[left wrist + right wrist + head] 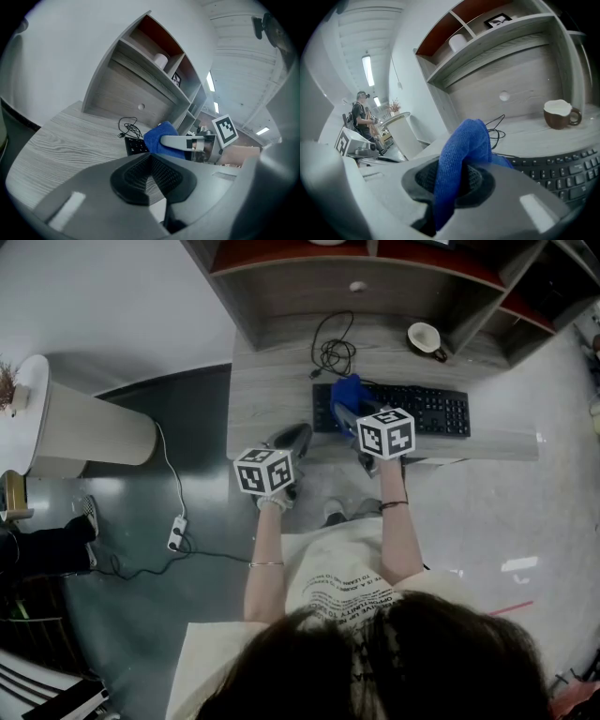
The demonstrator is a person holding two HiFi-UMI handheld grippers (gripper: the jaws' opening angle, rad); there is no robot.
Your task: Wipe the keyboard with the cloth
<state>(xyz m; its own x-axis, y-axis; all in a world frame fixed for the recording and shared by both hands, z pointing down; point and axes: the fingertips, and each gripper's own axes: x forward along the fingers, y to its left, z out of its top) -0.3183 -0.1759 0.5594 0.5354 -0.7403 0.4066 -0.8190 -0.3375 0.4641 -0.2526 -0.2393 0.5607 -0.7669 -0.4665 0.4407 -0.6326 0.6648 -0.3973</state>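
A black keyboard [422, 412] lies across the wooden desk [272, 381]; its keys show at the lower right in the right gripper view, keyboard [562, 171]. A blue cloth [347, 393] rests over the keyboard's left end. My right gripper [349, 413] is shut on the cloth [461, 159], which bulges up from between the jaws. My left gripper [291, 442] hovers over the desk's front edge, left of the keyboard, jaws shut with nothing in them. From the left gripper view the cloth [159, 136] and right gripper [185, 142] appear ahead.
A coiled black cable [333, 354] lies behind the keyboard. A brown cup [427, 337] stands at the desk's back right. Shelves [356, 259] rise behind. A white round stand [84, 432] and a power strip [176, 533] are on the floor at left.
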